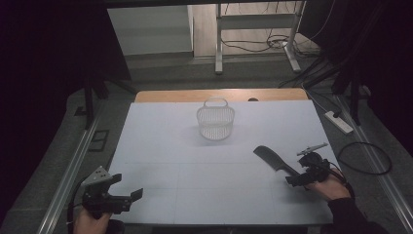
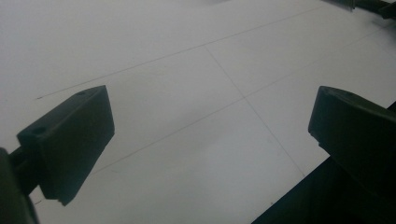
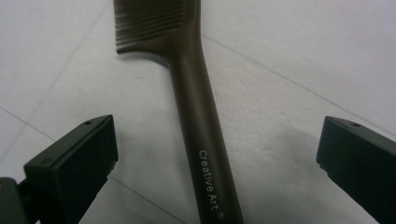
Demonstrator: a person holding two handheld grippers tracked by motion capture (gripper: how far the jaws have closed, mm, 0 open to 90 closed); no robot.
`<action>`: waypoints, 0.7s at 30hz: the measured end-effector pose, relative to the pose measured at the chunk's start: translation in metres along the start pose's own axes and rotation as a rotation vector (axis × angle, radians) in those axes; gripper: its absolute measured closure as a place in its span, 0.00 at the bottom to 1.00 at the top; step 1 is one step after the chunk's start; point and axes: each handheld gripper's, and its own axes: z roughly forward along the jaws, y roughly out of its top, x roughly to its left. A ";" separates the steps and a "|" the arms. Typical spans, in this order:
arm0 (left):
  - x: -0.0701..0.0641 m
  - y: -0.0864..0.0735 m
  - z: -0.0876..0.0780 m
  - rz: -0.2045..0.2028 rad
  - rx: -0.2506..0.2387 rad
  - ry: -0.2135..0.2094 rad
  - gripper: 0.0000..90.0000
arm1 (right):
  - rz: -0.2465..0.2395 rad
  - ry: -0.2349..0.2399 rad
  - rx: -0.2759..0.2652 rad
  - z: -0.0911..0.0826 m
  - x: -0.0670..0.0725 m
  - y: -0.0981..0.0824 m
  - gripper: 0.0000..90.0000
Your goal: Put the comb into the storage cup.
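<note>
High view: white wire basket with handle [image 1: 215,123] standing at far middle of white table [image 1: 195,161], well apart from both grippers. Dark brown plastic comb with long handle [image 1: 276,159] lying flat near right edge. Right gripper [image 1: 299,179] at comb's handle end, jaws apart. Left gripper [image 1: 127,192] at near left corner, jaws wide apart, nothing between.

Right gripper view: comb [image 3: 196,107] handle running between spread jaws, untouched; fine teeth at top, white "Creative Art" lettering on handle.

Left gripper view: bare table [image 2: 196,93] with seam lines.
</note>
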 end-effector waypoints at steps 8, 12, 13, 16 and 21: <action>0.000 0.000 0.000 0.000 0.000 0.000 0.01 | -0.024 0.003 0.033 0.009 0.000 -0.002 0.00; 0.000 0.000 0.000 0.001 0.000 0.001 0.01 | -0.023 -0.001 0.037 0.009 0.001 -0.002 0.00; 0.000 0.000 0.000 0.001 0.000 0.000 0.01 | -0.023 -0.004 0.039 0.009 0.001 -0.001 0.00; 0.000 0.000 0.000 0.001 -0.001 -0.001 0.01 | -0.017 -0.004 0.044 0.009 0.001 -0.001 0.00; 0.000 0.000 0.000 0.001 -0.003 -0.001 0.01 | -0.013 -0.008 0.064 0.008 0.003 0.002 0.03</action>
